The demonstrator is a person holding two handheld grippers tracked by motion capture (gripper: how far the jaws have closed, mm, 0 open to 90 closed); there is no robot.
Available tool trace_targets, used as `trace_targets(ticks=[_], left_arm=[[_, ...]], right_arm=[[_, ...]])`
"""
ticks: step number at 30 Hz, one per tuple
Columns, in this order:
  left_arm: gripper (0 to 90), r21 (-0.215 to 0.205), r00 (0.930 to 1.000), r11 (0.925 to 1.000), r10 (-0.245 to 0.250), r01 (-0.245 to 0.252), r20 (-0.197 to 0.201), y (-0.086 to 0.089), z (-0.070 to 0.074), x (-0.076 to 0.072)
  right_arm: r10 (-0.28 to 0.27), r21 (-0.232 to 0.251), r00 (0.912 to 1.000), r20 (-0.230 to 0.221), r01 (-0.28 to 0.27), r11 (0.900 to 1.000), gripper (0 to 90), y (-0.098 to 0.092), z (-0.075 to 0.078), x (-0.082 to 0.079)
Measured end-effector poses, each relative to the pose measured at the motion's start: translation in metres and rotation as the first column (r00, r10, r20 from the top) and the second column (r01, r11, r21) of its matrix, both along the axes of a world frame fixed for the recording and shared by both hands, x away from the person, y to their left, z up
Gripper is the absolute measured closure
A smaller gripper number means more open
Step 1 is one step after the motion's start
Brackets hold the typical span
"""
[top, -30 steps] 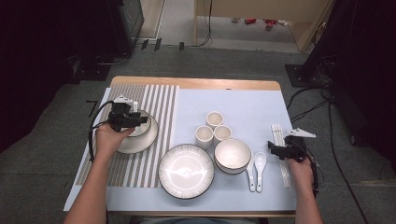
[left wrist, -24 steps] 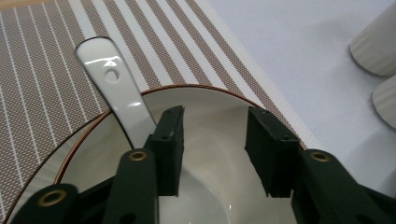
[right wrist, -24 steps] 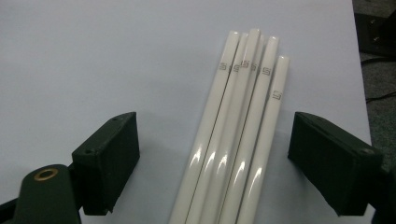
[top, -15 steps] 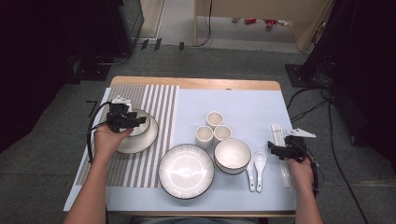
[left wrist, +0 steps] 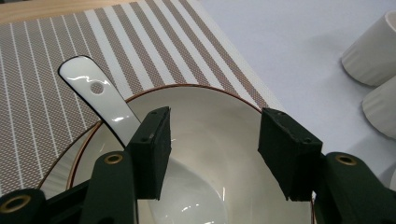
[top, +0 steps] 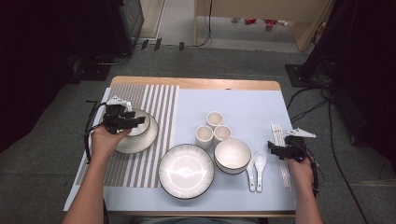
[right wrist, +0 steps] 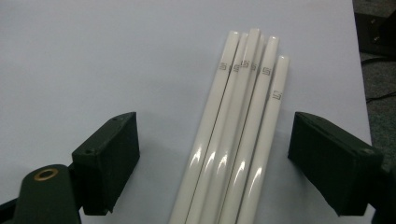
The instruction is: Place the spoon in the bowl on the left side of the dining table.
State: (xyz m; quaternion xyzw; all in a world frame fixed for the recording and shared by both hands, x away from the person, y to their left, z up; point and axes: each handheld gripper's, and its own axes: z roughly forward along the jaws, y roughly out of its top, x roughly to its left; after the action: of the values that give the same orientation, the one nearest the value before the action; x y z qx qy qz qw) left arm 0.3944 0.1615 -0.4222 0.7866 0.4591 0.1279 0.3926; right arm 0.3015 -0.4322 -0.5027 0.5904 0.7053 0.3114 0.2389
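The left gripper (left wrist: 212,154) has just been opening, its spread jaws empty over the bowl (left wrist: 219,121) near the table's left edge, spoon (left wrist: 95,100) dropped inside.

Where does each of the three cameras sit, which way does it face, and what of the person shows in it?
High view: above the person's side, facing forward and down at the table; both forearms and grippers show.
Left gripper view: on the left gripper, looking along its open jaws into a bowl holding a spoon.
Right gripper view: on the right gripper, facing chopsticks between open jaws.
Shared: the high view also shows the bowl and chopsticks.
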Motion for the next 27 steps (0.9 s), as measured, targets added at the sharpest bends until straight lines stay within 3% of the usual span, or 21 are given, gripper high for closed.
trace_targets(ticks=[12,18,22,25,27], left_arm=[[38.4,0.02,0.9989,0.9993,-0.033,0.032,0.035,0.003,0.004,-0.011],[38.5,-0.008,0.9987,0.9997,-0.023,0.023,0.045,0.009,0.01,-0.015],[37.2,0.021,0.9991,0.9995,-0.025,0.024,0.033,0.009,0.009,-0.019],[37.0,-0.012,0.9988,0.9996,-0.025,0.025,0.043,0.01,0.008,-0.023],[36.9,-0.011,0.999,0.9996,-0.027,0.027,0.035,0.01,0.007,-0.025]], right_arm=[[-0.001,0.0,1.0,0.0,0.001,1.0,16.0,0.0,0.0,0.0],[-0.001,-0.001,1.0,0.0,0.001,1.0,16.0,0.0,0.0,0.0],[-0.001,0.0,1.0,0.0,0.001,1.0,16.0,0.0,0.0,0.0],[-0.001,0.0,1.0,0.0,0.001,1.0,15.9,0.0,0.0,0.0],[-0.001,0.0,1.0,0.0,0.001,1.0,15.9,0.0,0.0,0.0]])
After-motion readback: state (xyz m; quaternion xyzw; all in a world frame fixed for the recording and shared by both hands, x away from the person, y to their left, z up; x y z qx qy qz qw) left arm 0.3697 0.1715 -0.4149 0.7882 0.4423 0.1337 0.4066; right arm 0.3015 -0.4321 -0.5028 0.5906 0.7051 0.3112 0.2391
